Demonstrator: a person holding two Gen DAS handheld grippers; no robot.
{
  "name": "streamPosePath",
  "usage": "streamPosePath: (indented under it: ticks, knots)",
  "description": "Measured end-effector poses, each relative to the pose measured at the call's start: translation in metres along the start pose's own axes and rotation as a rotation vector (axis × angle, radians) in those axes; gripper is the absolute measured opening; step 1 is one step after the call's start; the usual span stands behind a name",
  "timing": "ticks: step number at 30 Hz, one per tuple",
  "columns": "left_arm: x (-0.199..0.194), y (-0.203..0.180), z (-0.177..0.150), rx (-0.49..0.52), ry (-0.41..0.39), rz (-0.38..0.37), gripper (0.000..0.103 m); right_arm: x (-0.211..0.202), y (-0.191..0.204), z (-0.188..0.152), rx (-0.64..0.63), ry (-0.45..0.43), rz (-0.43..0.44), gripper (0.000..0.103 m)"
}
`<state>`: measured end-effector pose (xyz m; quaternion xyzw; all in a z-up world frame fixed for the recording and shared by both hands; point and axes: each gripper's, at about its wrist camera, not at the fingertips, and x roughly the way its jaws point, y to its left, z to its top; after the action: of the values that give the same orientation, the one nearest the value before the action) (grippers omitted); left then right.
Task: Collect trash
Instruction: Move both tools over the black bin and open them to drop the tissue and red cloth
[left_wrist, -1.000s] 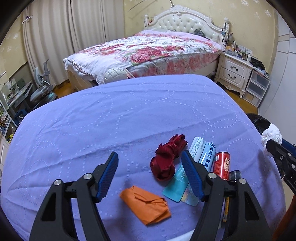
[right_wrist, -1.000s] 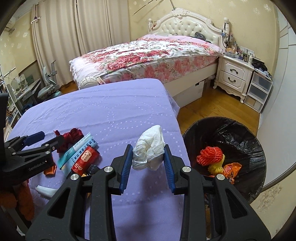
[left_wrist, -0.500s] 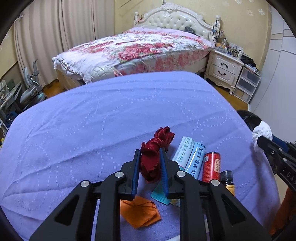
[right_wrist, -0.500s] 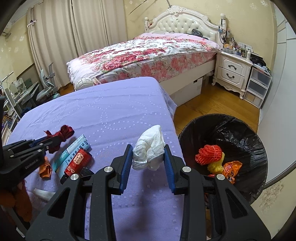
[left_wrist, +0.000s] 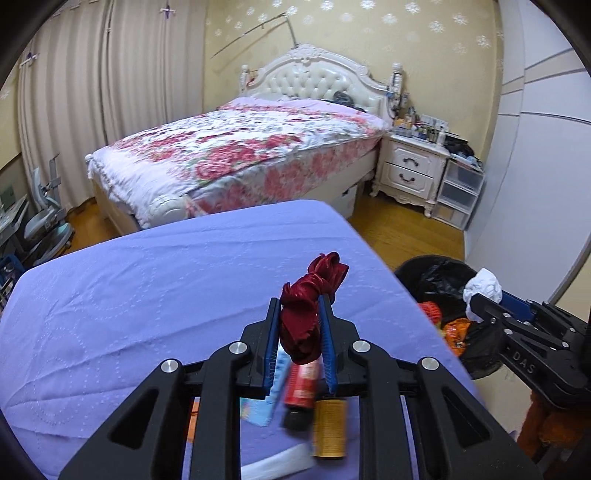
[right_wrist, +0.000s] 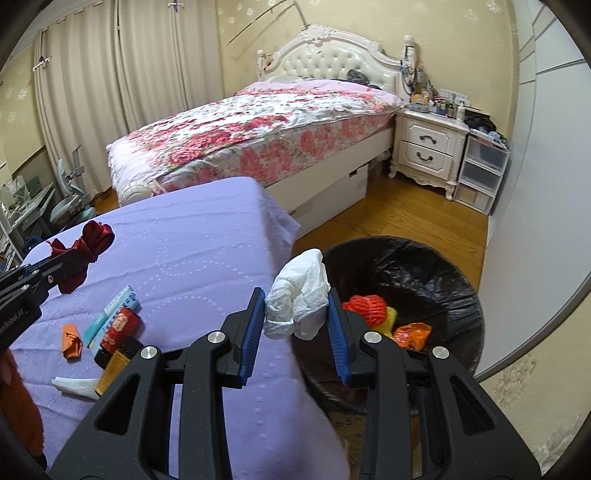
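My left gripper (left_wrist: 298, 314) is shut on a dark red cloth bundle (left_wrist: 306, 306), lifted off the purple table cover (left_wrist: 147, 280). From the right wrist view the same red bundle (right_wrist: 85, 251) hangs at the far left in the left gripper (right_wrist: 55, 266). My right gripper (right_wrist: 296, 295) is shut on a crumpled white tissue (right_wrist: 299, 295), held at the table's edge beside the black-lined trash bin (right_wrist: 436, 266). The white tissue (left_wrist: 484, 286) also shows in the left wrist view over the bin (left_wrist: 436, 273). Inside the bin lie an orange-red net ball (right_wrist: 369, 304) and an orange wrapper (right_wrist: 412, 334).
On the table lie a red can (right_wrist: 120, 326), blue-white tubes (right_wrist: 116, 306), an orange paper scrap (right_wrist: 71, 340), a dark bottle with yellow label (right_wrist: 112, 363) and a white strip (right_wrist: 72, 386). Behind stand a floral bed (right_wrist: 258, 125) and a white nightstand (right_wrist: 428, 147).
My left gripper closed on the red cloth and lifted it off the table, swinging right. My right gripper carried the white tissue right, to the edge of the bin.
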<state>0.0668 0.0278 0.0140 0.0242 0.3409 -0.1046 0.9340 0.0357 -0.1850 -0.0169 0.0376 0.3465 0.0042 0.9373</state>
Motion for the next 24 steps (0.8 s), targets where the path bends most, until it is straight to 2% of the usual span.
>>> streamPosePath:
  ticks: [5, 11, 24]
  knots:
    - [0.014, -0.037, 0.005, 0.035, 0.003, -0.052, 0.021, -0.003, -0.025, 0.002, 0.024, -0.009, -0.043, 0.033]
    - [0.042, -0.074, 0.006, 0.061, 0.020, -0.078, 0.021, 0.006, -0.054, 0.000, 0.057, 0.000, -0.089, 0.033]
    - [0.092, -0.125, 0.005, 0.133, 0.046, -0.061, 0.021, 0.029, -0.092, -0.002, 0.117, 0.019, -0.140, 0.033]
